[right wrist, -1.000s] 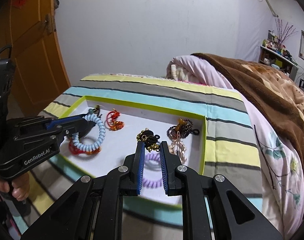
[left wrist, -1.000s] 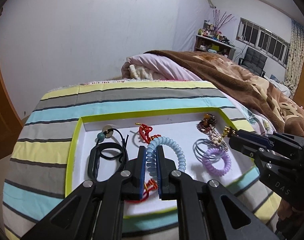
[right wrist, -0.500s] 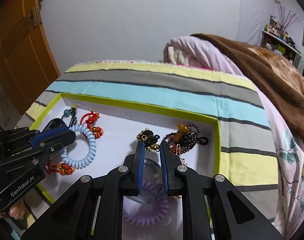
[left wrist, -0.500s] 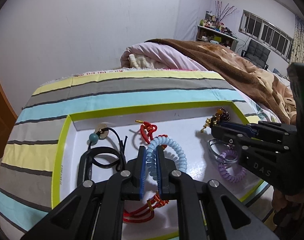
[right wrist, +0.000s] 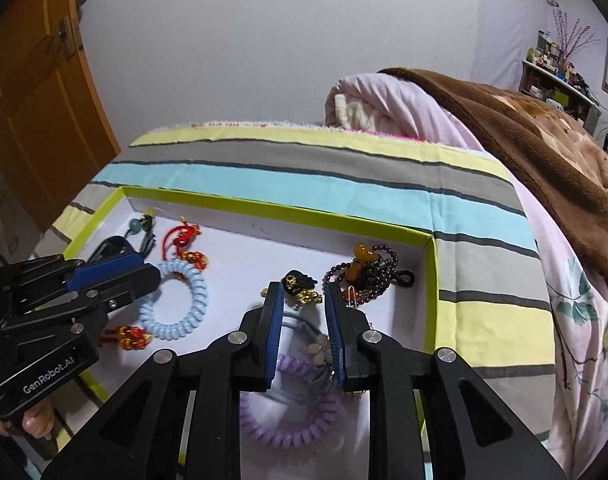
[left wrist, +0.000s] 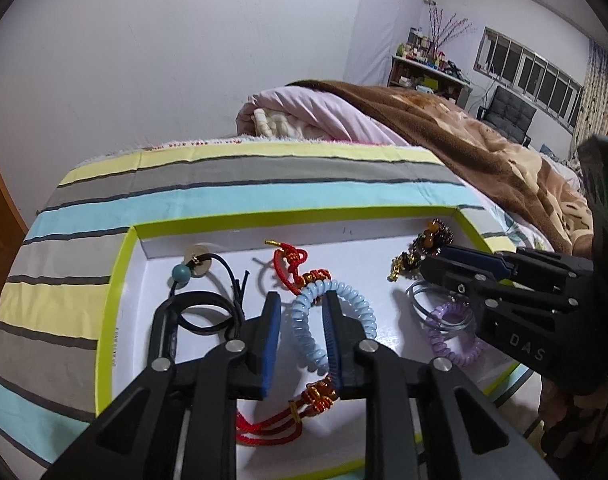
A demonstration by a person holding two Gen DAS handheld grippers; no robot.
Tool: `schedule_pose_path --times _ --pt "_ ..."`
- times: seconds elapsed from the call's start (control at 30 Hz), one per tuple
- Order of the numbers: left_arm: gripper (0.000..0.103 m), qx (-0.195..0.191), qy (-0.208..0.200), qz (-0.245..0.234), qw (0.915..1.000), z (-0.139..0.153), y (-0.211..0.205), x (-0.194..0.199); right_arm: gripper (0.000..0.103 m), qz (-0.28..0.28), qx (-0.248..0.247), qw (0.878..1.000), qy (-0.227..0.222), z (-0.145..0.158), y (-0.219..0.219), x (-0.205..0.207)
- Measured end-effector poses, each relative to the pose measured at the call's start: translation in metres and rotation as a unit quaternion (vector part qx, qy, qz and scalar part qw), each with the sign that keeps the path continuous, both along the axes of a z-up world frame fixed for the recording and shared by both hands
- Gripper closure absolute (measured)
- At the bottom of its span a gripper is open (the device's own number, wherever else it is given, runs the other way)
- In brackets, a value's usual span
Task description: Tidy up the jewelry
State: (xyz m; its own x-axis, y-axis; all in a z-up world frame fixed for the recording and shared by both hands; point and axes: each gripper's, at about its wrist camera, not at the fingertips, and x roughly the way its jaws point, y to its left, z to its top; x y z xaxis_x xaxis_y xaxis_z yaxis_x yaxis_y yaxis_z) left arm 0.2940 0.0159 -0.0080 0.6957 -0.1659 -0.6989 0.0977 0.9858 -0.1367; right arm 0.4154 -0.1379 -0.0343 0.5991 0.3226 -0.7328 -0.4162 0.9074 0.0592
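Striped bedspread (right wrist: 344, 188) (grippers: "GenRobot.AI", "DAS")

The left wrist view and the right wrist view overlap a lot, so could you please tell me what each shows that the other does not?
Only the left wrist view shows the window, the dark chair and the black loop band clearly. Only the right wrist view shows the orange door and the amber-and-dark bead bracelet in full. Both show the green-rimmed tray, the blue coil band lying between the open left tool, whose jaws have just been opening, the purple coil band below the open right tool, and the red cord bracelet.
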Motion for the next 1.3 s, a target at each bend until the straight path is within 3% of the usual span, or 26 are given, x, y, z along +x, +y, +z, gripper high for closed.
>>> schedule_pose_path --times 0.33,0.73,1.07,1.3 --pt "0.08 0.006 -0.026 0.021 0.9994 0.022 0.003 -0.042 0.079 -0.009 0.022 0.999 -0.027 0.025 -0.011 -0.053" --pt "0.08 0.013 -0.056 0.028 0.9979 0.037 -0.004 -0.127 0.078 -0.014 0.03 0.997 -0.066 0.046 -0.024 -0.158" --pt "0.075 0.023 -0.075 0.036 0.9963 0.038 -0.007 -0.189 0.078 -0.021 0.031 0.996 -0.083 0.046 -0.029 -0.229" --pt "0.075 0.019 -0.073 0.036 0.9965 0.033 -0.011 -0.21 0.078 -0.017 0.022 0.996 -0.088 0.042 -0.028 -0.253"
